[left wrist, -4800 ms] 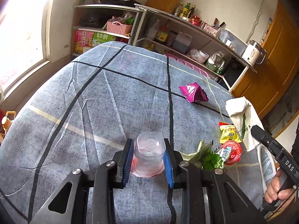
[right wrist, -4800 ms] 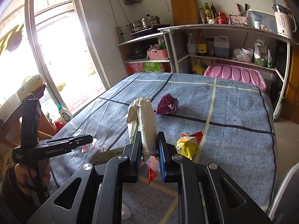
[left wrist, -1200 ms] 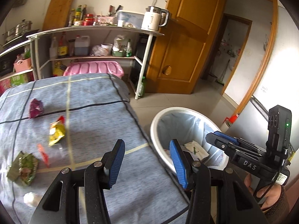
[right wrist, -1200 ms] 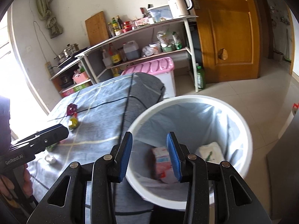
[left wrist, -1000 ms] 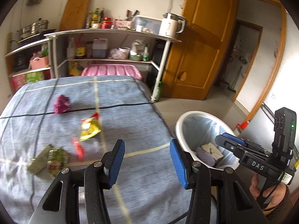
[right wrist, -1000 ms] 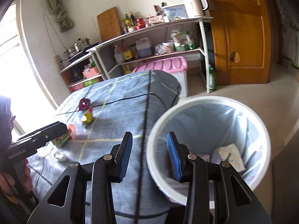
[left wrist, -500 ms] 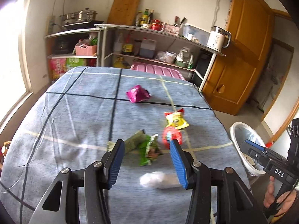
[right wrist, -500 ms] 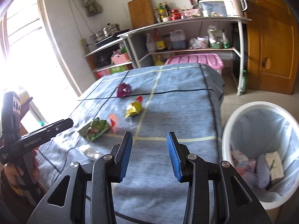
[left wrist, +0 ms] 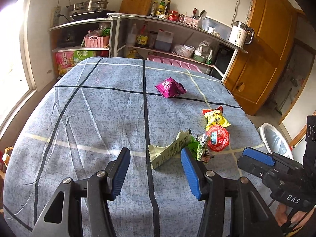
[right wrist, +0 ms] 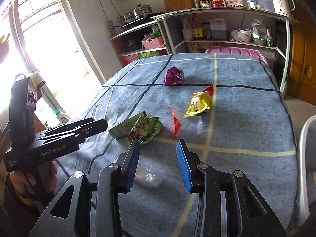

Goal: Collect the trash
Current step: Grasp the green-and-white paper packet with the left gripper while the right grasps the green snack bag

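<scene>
Trash lies on the blue checked tablecloth (left wrist: 98, 106): a green wrapper (left wrist: 169, 151) (right wrist: 146, 128), a clear cup with a red lid (left wrist: 218, 138) (right wrist: 185, 125), a yellow snack bag (left wrist: 215, 118) (right wrist: 199, 102) and a purple bag (left wrist: 169, 87) (right wrist: 174, 76). A clear crumpled plastic piece (right wrist: 147, 175) lies close below my right gripper. My left gripper (left wrist: 156, 158) is open and empty, just short of the green wrapper. My right gripper (right wrist: 158, 154) is open and empty above the table's near part. The white bin (left wrist: 276, 140) (right wrist: 304, 158) stands off the table's right edge.
Metal shelves (left wrist: 177, 31) with bottles, a kettle (left wrist: 240, 33) and pots stand behind the table. A pink crate (right wrist: 235, 51) sits beyond the far edge. A wooden door (left wrist: 266, 59) is at right, a bright window (right wrist: 39, 39) at left.
Both grippers let go of the cup and the white wrapper into the bin, then swung back from the bin to the table. They are now open over the remaining trash.
</scene>
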`<state>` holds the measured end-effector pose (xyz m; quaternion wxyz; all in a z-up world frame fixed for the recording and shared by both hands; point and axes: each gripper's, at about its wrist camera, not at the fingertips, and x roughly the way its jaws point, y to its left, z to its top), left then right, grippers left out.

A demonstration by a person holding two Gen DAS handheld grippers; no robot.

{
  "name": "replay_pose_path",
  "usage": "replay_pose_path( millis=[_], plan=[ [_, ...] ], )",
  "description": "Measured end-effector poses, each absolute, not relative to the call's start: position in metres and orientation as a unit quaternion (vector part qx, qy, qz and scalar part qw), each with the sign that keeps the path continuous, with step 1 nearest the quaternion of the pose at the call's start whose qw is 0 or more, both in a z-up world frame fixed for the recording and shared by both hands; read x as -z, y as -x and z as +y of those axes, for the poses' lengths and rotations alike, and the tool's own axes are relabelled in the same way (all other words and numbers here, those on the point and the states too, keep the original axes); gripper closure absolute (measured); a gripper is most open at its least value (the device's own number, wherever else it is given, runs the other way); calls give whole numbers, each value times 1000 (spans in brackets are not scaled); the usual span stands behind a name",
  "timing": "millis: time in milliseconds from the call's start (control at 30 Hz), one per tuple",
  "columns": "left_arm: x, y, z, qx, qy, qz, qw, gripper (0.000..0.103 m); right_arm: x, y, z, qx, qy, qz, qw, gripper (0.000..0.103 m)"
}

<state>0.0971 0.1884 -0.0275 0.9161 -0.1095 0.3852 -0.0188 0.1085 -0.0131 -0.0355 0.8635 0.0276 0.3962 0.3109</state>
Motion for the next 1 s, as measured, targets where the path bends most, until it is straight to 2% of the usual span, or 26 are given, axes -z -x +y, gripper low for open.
replay_pose_path(
  millis=[133, 167, 200, 267, 667, 933, 1000],
  plan=[
    [34, -108, 191, 25, 107, 394, 913, 50, 40, -114, 3, -325, -28, 403, 855, 62],
    [35, -110, 190, 25, 101, 395, 913, 50, 41, -115, 4, -324, -29, 405, 855, 59],
    [37, -113, 190, 28, 101, 397, 912, 50, 43, -119, 7, -325, -29, 407, 853, 52],
    [40, -116, 192, 32, 104, 400, 910, 50, 44, -122, 11, -327, -31, 411, 850, 48],
    [52, -126, 199, 36, 122, 411, 903, 50, 59, -143, 16, -296, -6, 425, 855, 48],
    [51, -133, 187, 48, 105, 411, 904, 50, 61, -155, 9, -282, -6, 425, 860, 70],
    [51, -135, 184, 52, 101, 413, 904, 49, 62, -156, 7, -280, -7, 426, 860, 81]
  ],
)
